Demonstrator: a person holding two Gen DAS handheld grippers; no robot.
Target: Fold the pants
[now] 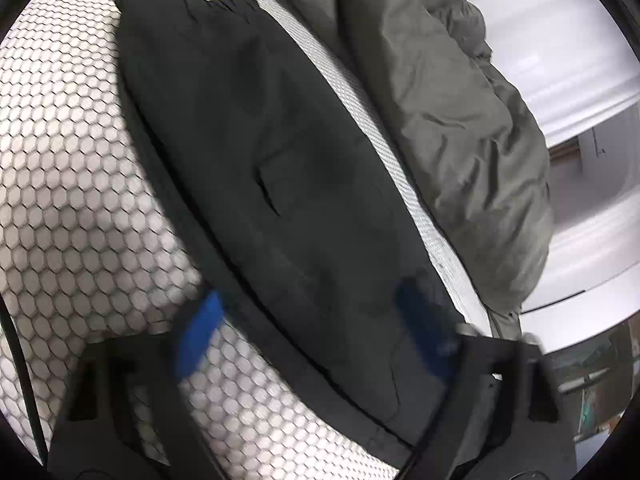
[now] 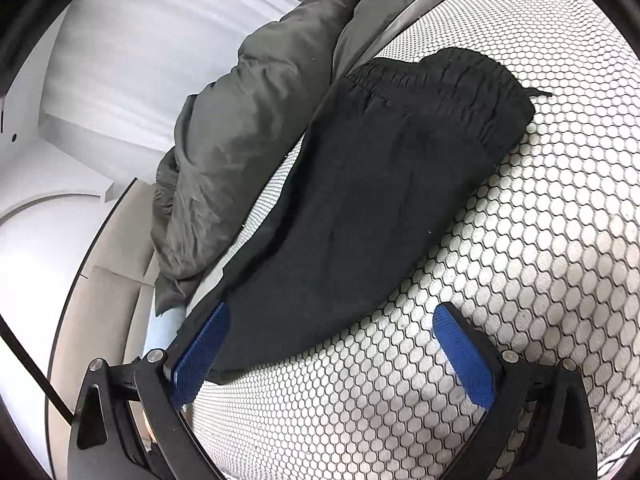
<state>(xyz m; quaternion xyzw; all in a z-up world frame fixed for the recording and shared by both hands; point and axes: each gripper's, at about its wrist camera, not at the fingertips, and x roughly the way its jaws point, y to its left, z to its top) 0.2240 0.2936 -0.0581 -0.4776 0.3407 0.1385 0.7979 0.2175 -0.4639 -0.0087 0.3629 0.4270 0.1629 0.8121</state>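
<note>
Black pants lie folded lengthwise on a white bed cover with a black honeycomb pattern. The elastic waistband is at the far end in both views. My left gripper is open just above the near end of the pants, with blue pads on either side of the cloth edge. In the right wrist view the pants run from the waistband down to my right gripper. It is open, with its left pad at the pants' near edge and its right pad over the cover.
A rumpled grey-green duvet lies along the far side of the pants, also in the right wrist view. White walls and furniture stand beyond the bed edge. The honeycomb cover stretches around the pants.
</note>
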